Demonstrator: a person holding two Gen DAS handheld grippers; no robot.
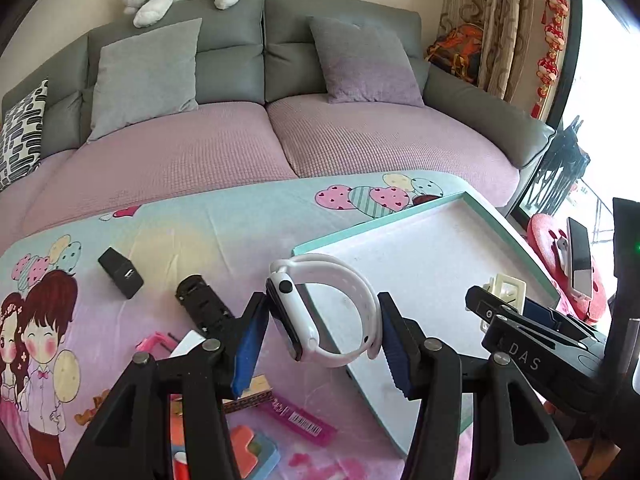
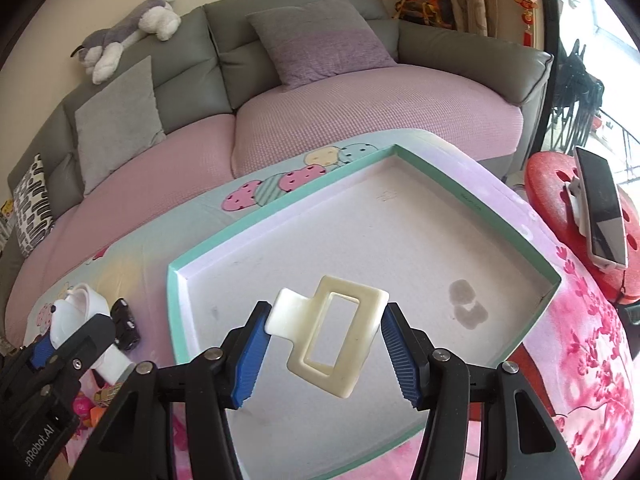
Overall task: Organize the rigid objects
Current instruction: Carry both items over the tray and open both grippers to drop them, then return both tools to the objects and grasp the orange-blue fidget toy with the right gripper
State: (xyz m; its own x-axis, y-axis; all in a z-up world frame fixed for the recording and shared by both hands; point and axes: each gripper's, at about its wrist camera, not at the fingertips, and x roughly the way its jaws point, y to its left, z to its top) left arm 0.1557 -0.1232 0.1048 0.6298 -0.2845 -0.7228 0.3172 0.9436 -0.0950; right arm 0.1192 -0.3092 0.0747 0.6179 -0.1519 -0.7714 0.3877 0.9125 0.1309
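Note:
My left gripper (image 1: 324, 332) is shut on a white smartwatch (image 1: 320, 312), its blue pads pressing the watch face on one side and the strap loop on the other, held above the left edge of a white tray with a teal rim (image 1: 504, 232). My right gripper (image 2: 326, 340) is shut on a cream rectangular hair clip (image 2: 336, 336), held over the tray's floor (image 2: 400, 232). The right gripper with the clip (image 1: 506, 288) shows at the right of the left wrist view. In the right wrist view the watch (image 2: 80, 312) and left gripper appear at the lower left.
On the cartoon-print cloth lie a black charger block (image 1: 120, 272), a black ridged object (image 1: 202, 304), a pink packet (image 1: 300, 420) and colourful small items (image 1: 248, 452). A red stool (image 2: 560, 200) with a phone (image 2: 602, 216) stands right of the table. A grey sofa (image 1: 240, 80) lies behind.

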